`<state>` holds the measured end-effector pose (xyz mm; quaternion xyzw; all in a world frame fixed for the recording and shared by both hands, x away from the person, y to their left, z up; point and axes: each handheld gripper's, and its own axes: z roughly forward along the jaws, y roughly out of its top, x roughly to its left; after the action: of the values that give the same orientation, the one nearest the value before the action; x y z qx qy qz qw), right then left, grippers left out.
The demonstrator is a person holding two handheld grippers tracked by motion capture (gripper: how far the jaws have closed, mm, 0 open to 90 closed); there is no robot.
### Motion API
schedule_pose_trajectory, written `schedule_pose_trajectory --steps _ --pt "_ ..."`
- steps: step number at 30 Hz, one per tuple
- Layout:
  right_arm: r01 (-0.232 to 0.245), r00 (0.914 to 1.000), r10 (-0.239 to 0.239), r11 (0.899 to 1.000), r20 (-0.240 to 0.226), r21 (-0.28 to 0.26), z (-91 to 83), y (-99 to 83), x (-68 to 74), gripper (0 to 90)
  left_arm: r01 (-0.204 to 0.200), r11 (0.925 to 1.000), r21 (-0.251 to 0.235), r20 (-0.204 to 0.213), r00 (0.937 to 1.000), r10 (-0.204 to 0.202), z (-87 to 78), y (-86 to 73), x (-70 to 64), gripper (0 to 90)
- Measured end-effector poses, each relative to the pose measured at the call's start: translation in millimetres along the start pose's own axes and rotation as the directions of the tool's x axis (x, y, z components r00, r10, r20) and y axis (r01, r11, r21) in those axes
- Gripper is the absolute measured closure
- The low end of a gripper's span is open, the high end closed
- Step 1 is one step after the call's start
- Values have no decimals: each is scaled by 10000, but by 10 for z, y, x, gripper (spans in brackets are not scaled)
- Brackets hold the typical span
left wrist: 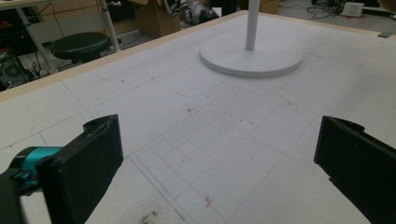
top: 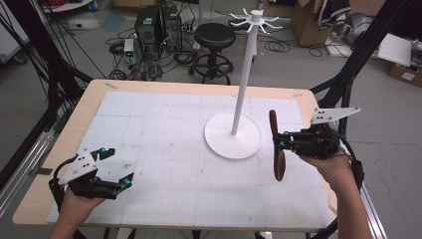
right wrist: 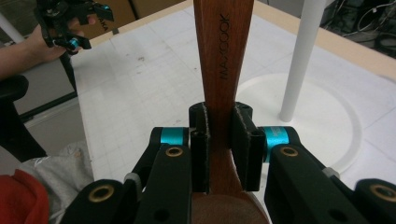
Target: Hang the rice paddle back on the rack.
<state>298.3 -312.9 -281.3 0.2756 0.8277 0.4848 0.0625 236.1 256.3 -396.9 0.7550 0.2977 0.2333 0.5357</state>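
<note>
Nearest me, my left gripper (top: 115, 169) rests jaws apart, well left of the white pole stand with hook arms (top: 233, 135). My right gripper (right wrist: 219, 140) clamps a brown wooden spoon (right wrist: 224, 51) just right of the stand; hanging it looks next.

Lighting was even, diffuse and fairly bright, seemingly from overhead, with no hard glare on the white table mat (top: 164, 149). Shadows were soft: a faint one lay under the left gripper (top: 115, 168), another around the stand base (top: 232, 135). All views looked soft and low in resolution. In the right gripper view, the wooden spoon (right wrist: 224, 56) between the jaws was reasonably sharp, its "MAXCOOK" lettering legible; the background beyond blurred slightly.
</note>
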Motion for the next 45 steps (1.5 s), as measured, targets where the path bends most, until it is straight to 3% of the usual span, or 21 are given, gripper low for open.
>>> schedule_pose_trajectory --steps 13,32,45 --pt "213 9998 -212 9990 38 -391 -106 238 -14 789 -34 10000 42 45 10000 34 10 1 -1 17" --pt "555 9965 -507 9958 666 -730 -248 702 -43 789 -7 10000 23 37 10000 7 -1 0 6 17" --pt "670 9943 -577 9923 899 -1044 -236 1052 -34 789 23 10000 10 24 10000 -23 -5 -4 5 18"
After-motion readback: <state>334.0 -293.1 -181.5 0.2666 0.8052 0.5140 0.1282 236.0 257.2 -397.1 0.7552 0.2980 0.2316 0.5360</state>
